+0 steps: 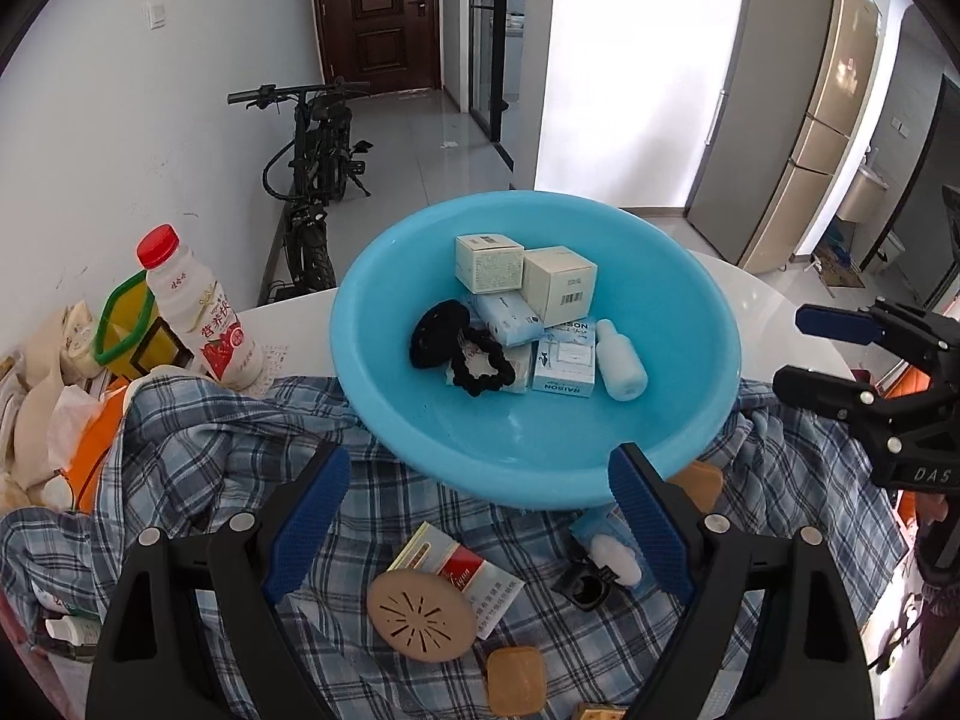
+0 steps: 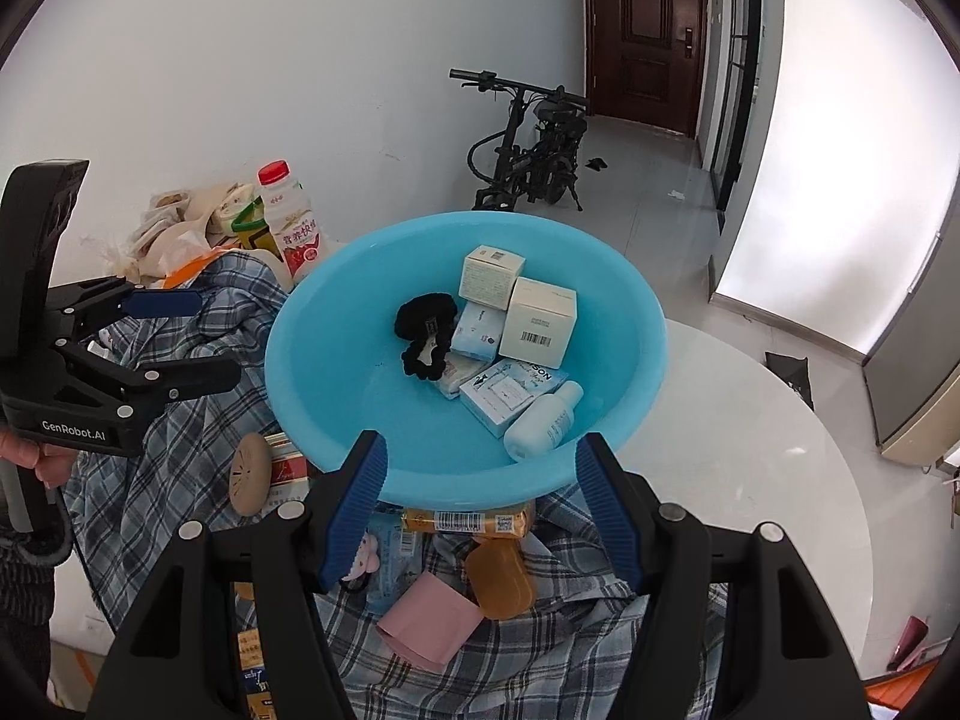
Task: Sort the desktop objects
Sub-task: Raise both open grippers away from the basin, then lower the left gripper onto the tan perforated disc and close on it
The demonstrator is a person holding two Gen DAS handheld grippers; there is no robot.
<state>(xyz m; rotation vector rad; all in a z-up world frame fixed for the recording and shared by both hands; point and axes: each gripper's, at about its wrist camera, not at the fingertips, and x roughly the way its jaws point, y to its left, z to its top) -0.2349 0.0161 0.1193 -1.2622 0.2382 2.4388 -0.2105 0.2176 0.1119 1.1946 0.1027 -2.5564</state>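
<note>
A blue basin point(image 1: 534, 438) stands on the white round surface point(image 2: 750, 450), with its near edge over a checked shirt point(image 1: 198, 450). Inside the basin lie two cream boxes point(image 1: 561, 285), some light blue packets point(image 1: 567, 357), a small white bottle point(image 1: 621, 360) and a black hair tie point(image 1: 480, 360).

The left gripper point(image 1: 480, 516) hangs over the shirt at 6 o'clock from the basin. Its blue fingers point(image 1: 312, 516) are spread wide and grasp nothing. Between them, on the shirt, lie a round tan disc point(image 1: 420, 615), a red and white cigarette pack point(image 1: 474, 576) and a small orange case point(image 1: 516, 681).

The right gripper point(image 2: 480, 510) is also at 6 o'clock from the basin, its fingers point(image 2: 606, 516) released and empty. Below them lie a pink card point(image 2: 429, 621), an orange soap-like case point(image 2: 501, 579) and a yellow bar with a barcode point(image 2: 468, 521).

At 10 o'clock from the basin stands a milk bottle with a red cap point(image 1: 201, 312), beside a yellow box point(image 1: 129, 330) and some paper bags point(image 1: 36, 396). A bicycle point(image 1: 315, 180) stands on the floor behind.
</note>
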